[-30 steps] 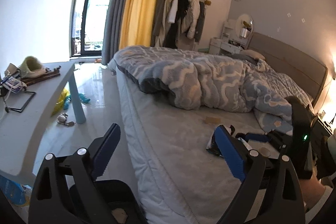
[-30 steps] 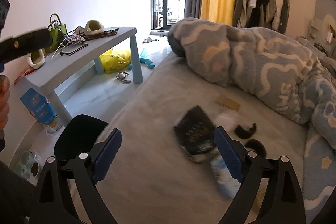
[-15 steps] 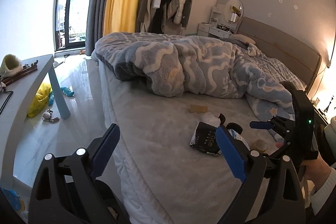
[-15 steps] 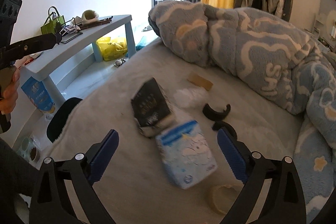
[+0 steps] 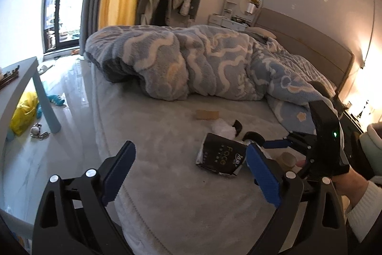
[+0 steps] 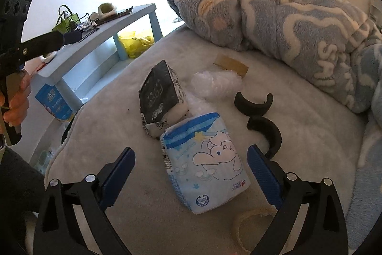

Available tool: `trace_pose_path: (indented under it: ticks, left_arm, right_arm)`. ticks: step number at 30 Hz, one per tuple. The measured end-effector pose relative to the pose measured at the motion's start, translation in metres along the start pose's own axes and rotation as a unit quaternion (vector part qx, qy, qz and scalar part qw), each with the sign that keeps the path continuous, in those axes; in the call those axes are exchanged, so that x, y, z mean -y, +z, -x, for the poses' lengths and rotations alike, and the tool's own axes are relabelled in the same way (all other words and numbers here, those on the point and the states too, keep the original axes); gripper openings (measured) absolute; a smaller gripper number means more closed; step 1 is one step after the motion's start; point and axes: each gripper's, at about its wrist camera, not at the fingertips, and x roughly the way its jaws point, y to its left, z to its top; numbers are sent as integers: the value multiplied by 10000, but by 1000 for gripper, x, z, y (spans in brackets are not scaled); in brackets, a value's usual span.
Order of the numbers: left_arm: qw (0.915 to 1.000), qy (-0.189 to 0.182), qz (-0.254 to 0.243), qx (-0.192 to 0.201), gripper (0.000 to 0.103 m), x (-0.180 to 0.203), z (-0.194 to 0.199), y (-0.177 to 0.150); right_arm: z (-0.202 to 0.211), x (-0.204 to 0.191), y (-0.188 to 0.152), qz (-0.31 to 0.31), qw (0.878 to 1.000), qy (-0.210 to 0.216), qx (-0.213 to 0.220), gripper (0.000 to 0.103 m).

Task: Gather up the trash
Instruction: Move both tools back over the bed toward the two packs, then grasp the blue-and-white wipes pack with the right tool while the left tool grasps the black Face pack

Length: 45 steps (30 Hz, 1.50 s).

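I'm looking across a bedroom: a bed [image 5: 167, 183] with a pale grey cover fills most of both views, a blue and white blanket [image 5: 203, 63] is bunched toward its far side, and a light blue table [image 6: 100, 37] stands on the shiny floor beside it, with a yellow bag [image 6: 133, 44] under it. The trash lies in a loose cluster on the bare part of the bed. A black pack [image 6: 160, 97] stands tilted, its lower end touching a blue and white pack [image 6: 205, 159] that lies flat just in front of my right gripper [image 6: 191, 173]. Behind them sits a wad of clear plastic [image 6: 214, 83], and beyond that a brown card strip [image 6: 230, 65] near the blanket's edge. Two black curved pieces [image 6: 254, 104] lie to the right of the packs, one above the other, close but apart. A pale tape ring [image 6: 248, 221] lies at the bottom, partly hidden behind my right finger. My right gripper is spread wide and holds nothing; the blue and white pack sits between its fingers in view, though I cannot tell whether they touch it. My left gripper [image 5: 191, 173] is also spread wide and empty, hovering over the near edge of the bed with the black pack just ahead on its right side. From the left view I see a hand [image 5: 351, 183] in a white sleeve gripping the right tool's handle.
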Motion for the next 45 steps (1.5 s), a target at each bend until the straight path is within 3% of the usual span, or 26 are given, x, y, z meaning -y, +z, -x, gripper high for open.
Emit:
trace_pose_path:
  ticks: [5,9,11,16,34,45]
  left_arm:
    - [9991,-274,-298,-140,97,12,-8,-5]
    - [9975,-433,-475,-288,97,21,-18,-10]
    - [9970,-432,-532,-348,97,24,-24,-12]
    - [9962,-397,-612,-484,97,30,-41,-16]
    - [9928,-82,-778,-912,97,44,-98,-31]
    - [9920,157,-812,-955,97,51,-120,-34]
  right_arm:
    - [-6,3,-3,28,9999,-40,-148,75]
    - [-7,10,-6,-93,9998,-59,-167,68]
    - [-7,13,-6,-151,9997,-118,-155,61]
    - [4,20,-3,-296,9996,1,8,55]
    - [52,48,1,-856,9926,264,821,55]
    - [62,53,-11,-921,9918,227,851,55]
